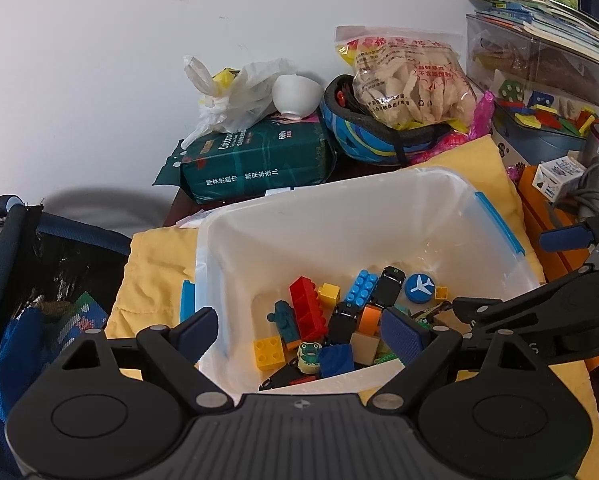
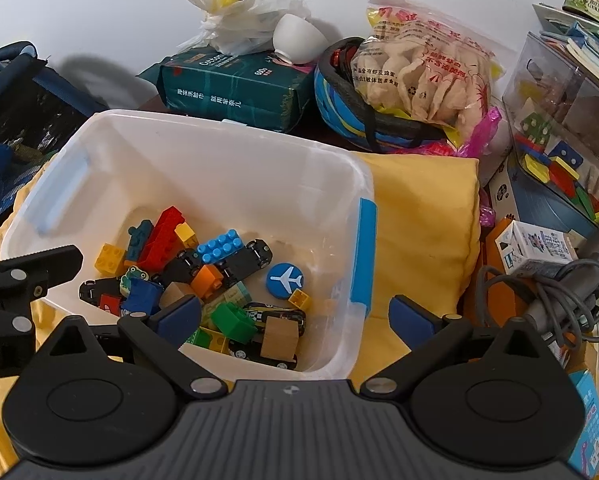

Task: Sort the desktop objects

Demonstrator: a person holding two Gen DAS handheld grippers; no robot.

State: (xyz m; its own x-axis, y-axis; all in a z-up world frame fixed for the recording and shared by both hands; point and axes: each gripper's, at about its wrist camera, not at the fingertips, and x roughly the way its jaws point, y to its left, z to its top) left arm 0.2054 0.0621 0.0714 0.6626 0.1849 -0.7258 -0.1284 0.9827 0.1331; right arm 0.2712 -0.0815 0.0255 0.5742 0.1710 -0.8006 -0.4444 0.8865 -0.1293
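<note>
Both grippers hung spread and empty over the near rim of the clear plastic bin (image 1: 379, 208): the left gripper (image 1: 299, 330) straddled its near-left corner, the right gripper (image 2: 295, 320) its near-right wall by the blue latch (image 2: 364, 252). Inside lay the sorted toys: a red brick (image 1: 307, 307), a blue brick (image 2: 220, 245), black toy cars (image 2: 243, 258), a round aeroplane badge (image 2: 285, 281) and a green brick (image 2: 233, 320). Under the bin, a yellow cloth (image 2: 419, 232) covered the desk. Toward the desk's far edge sat a green tissue pack (image 1: 255, 164) and a blue helmet (image 1: 363, 136).
</note>
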